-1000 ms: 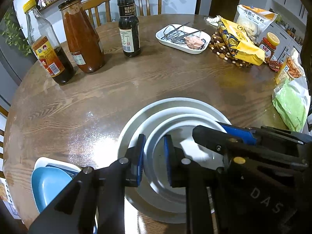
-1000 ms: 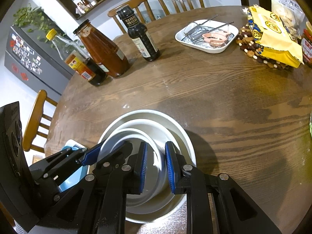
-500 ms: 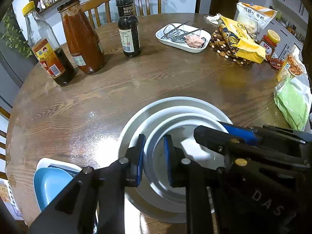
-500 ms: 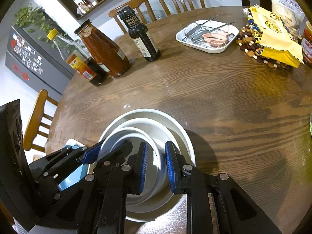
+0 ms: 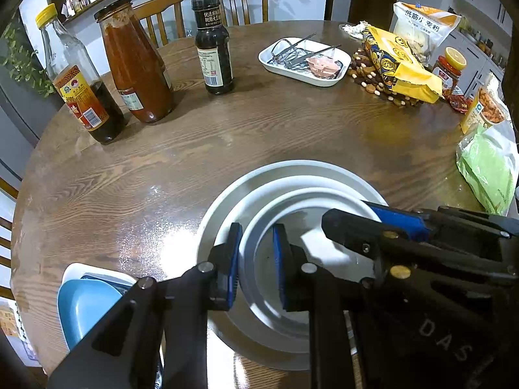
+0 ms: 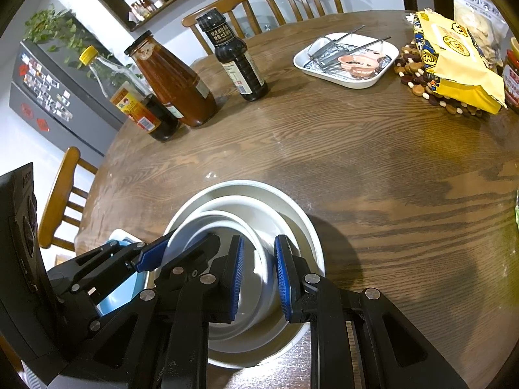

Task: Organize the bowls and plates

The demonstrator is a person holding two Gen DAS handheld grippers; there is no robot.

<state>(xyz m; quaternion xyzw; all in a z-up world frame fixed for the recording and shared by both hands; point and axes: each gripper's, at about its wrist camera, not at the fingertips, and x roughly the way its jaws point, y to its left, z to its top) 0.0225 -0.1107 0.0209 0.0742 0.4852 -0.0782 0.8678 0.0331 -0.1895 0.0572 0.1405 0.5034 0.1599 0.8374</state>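
A stack of white round dishes [image 5: 288, 181] sits on the wooden table near the front edge: a wide plate with two smaller bowls nested inside; it also shows in the right wrist view [image 6: 292, 207]. My left gripper [image 5: 258, 262] straddles the left rim of the innermost bowl [image 5: 324, 201], jaws slightly apart. My right gripper [image 6: 258, 278] straddles the same bowl's right rim [image 6: 259, 246], jaws slightly apart. A blue dish [image 5: 84, 304] on a white square plate [image 5: 97, 272] lies at the front left.
Three sauce bottles [image 5: 136, 64] stand at the back left. A white tray with utensils [image 5: 305, 61] sits at the back. Snack bags [image 5: 399, 58], a jar [image 5: 451, 68] and a green bag [image 5: 489, 168] crowd the right side. Chairs [image 6: 292, 0] stand behind the table.
Both grippers have drifted very slightly; the dishes have not visibly moved and the jaw gaps look the same.
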